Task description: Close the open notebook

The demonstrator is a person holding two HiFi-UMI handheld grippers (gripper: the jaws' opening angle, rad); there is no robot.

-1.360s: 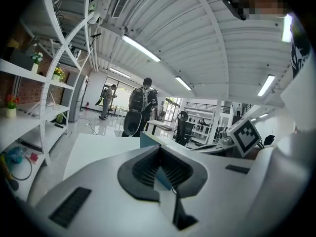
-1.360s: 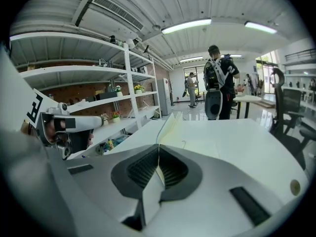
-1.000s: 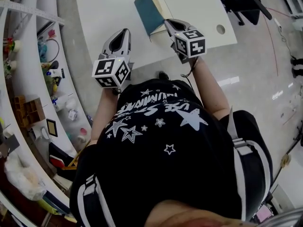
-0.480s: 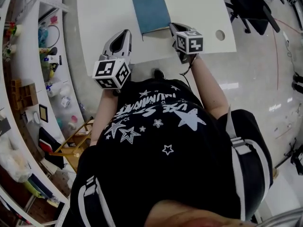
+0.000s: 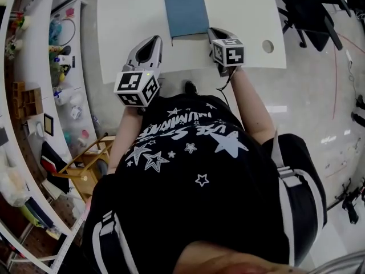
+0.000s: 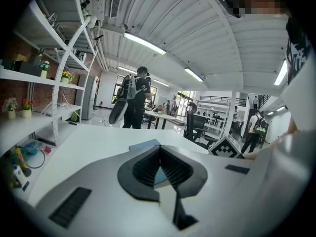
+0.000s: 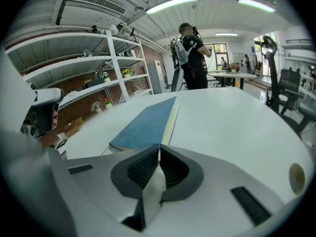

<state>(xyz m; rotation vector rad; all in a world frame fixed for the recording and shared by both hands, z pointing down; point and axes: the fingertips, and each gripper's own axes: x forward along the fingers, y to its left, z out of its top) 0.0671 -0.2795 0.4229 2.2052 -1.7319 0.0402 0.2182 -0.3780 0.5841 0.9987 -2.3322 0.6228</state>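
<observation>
The notebook (image 5: 186, 10) lies flat and closed on the white table (image 5: 131, 16), blue cover up. In the right gripper view the notebook (image 7: 145, 122) shows its cream page edge along its right side. My right gripper (image 5: 212, 31) is shut and empty, its tip at the notebook's near right corner; whether it touches I cannot tell. The right gripper (image 7: 158, 151) points down at that corner. My left gripper (image 5: 153, 39) is shut and empty, hanging over the table to the left of the notebook and short of it. The left gripper (image 6: 159, 150) has the notebook (image 6: 144, 144) just beyond its tip.
A round cable hole (image 5: 268, 46) sits in the table's right near corner. Shelves (image 5: 34, 96) with small items run along the left. A black office chair (image 5: 308, 10) stands at the right. A person with a backpack (image 6: 133, 100) stands beyond the table.
The notebook's blue cover stood tilted up a second ago and now lies flat. The right gripper came down beside the near right corner. The left gripper moved slightly forward.
</observation>
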